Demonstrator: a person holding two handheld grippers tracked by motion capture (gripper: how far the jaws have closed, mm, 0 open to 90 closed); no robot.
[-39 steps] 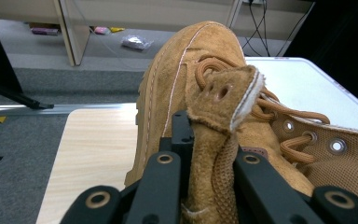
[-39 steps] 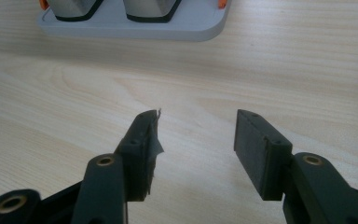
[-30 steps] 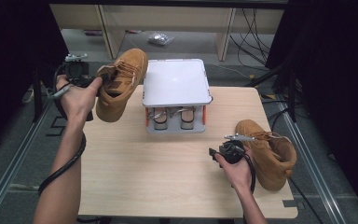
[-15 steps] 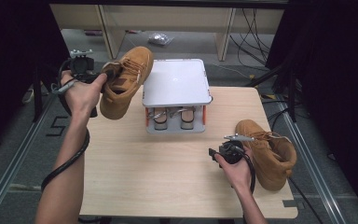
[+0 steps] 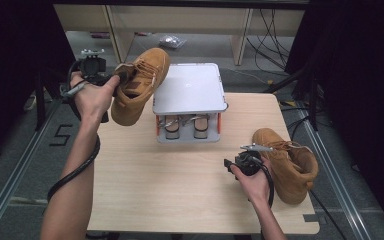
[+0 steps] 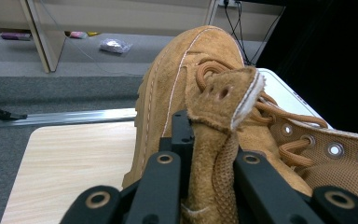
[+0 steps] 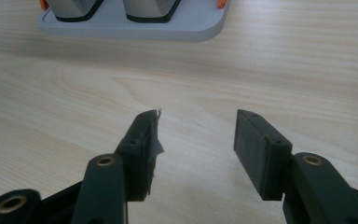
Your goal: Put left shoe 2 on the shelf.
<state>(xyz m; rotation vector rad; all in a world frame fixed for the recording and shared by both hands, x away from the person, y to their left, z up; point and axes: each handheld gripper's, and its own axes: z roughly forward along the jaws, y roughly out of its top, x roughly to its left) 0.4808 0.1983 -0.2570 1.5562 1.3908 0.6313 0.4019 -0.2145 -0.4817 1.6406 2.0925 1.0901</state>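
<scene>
A tan suede lace-up boot (image 5: 139, 85) is held in the air, clamped by its heel tab.

The boot is carried tilted above the table's far left corner, just beside a grey two-tier shoe rack (image 5: 190, 87), by the left gripper (image 6: 204, 163), whose jaws are closed on the tab. A second matching tan boot (image 5: 286, 162) is seen lying on the light wooden table (image 5: 180, 185) near its right edge, just beside the right gripper (image 7: 196, 140), whose jaws are spread apart and empty over bare wood.

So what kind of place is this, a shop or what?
Probably a lab recording bay, not a shop: black curtains flank the wooden table, loose cables lie behind it, and a floor rail runs alongside.
</scene>
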